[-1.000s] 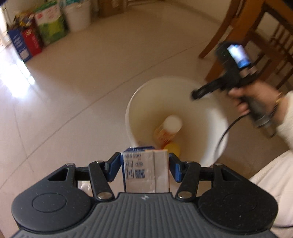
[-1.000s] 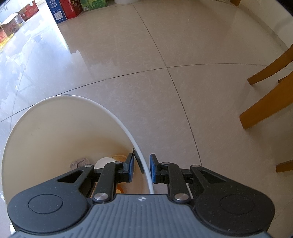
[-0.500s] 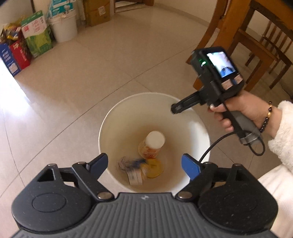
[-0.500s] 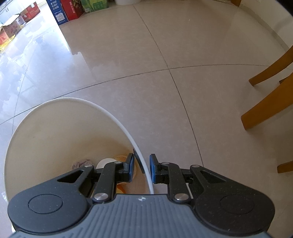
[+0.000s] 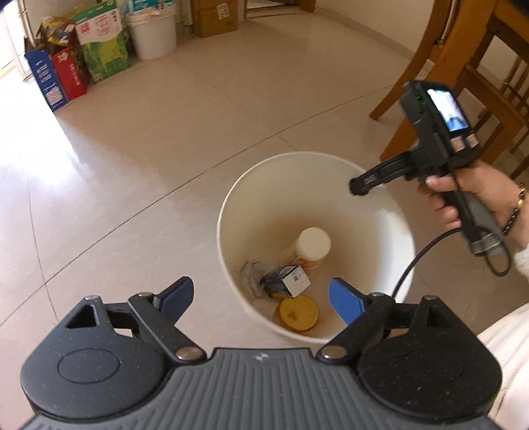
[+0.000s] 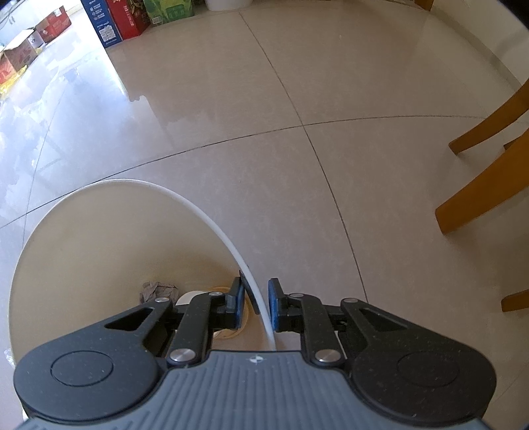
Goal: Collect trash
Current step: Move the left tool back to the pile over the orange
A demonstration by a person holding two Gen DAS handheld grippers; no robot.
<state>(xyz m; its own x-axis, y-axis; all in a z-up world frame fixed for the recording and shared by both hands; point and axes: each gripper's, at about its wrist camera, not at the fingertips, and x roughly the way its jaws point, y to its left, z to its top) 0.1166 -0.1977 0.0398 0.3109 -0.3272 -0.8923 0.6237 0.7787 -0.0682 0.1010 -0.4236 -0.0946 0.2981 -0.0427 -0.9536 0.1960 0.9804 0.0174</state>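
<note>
Glossy tiles (image 5: 139,158), round plastic bin (image 5: 231,205)

A glossy beige tiled floor (image 5: 139,158) fills the room, its dark grout lines crossing in the right wrist view. Far left, blue, red and green cartons (image 5: 82,63) stand beside a white bucket (image 5: 153,33) and a brown cardboard box (image 5: 215,16). Wooden chair legs (image 6: 486,185) stand at right.

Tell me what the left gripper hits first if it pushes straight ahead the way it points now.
Probably the near rim of the white bin. The open left gripper aims down into it, so slightly further in it would meet the small box; depth is unclear.
</note>
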